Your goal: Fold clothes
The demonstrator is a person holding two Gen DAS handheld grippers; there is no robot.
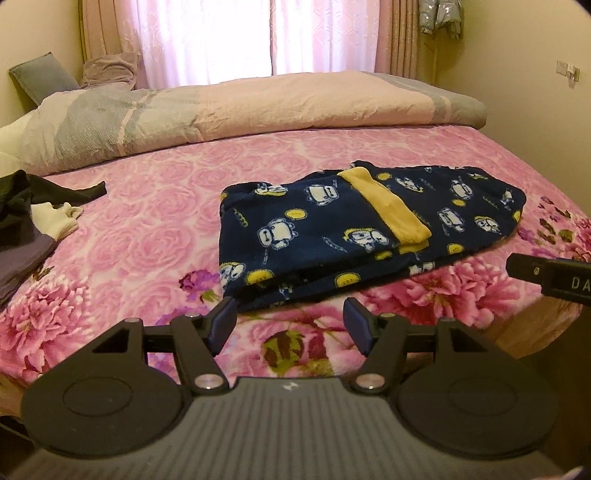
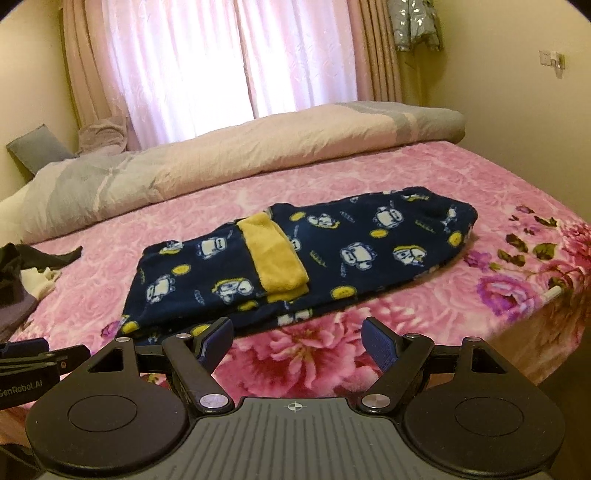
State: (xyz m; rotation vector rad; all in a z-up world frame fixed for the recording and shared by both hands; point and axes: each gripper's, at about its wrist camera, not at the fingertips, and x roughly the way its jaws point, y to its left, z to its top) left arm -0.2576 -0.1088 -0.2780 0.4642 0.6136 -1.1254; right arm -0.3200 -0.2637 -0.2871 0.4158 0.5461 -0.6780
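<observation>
From the left wrist camera, the left gripper [image 1: 290, 325] is sitting at six o'clock with its jaws standing apart and nothing lying between the blue pads [image 1: 223, 323]; only the pink flowered bedspread [image 1: 147, 229] is showing in the gap. The folded navy fleece garment [image 1: 351, 229], printed with white cartoon figures and yellow dots, is lying flat on the bedspread just above centre, towards one o'clock, its near edge just beyond the fingertips and not touching them. A yellow cuff [image 1: 388, 206] is lying across its top. At three o'clock part of the right gripper [image 1: 546, 275] is poking in from the edge, clear of the garment. At nine o'clock a loose pile of dark and white clothes [image 1: 33, 214] is resting on the bedspread. A rolled duvet [image 1: 221, 110] is stretching across at twelve o'clock, with pink curtains [image 1: 258, 33] behind it.

From the right wrist camera, the right gripper [image 2: 297, 341] is sitting at six o'clock, jaws spread wide and holding nothing, the bedspread [image 2: 406, 177] filling the gap. The navy garment [image 2: 314, 251] is lying at centre, running from eight o'clock up to two o'clock, its near edge just beyond the left fingertip. The yellow cuff [image 2: 273, 254] is lying on it left of centre. The left gripper [image 2: 26, 354] is showing at eight o'clock, and the pile of clothes [image 2: 26, 269] at nine o'clock. The duvet [image 2: 240, 155] and curtains [image 2: 207, 55] are filling the top.
</observation>
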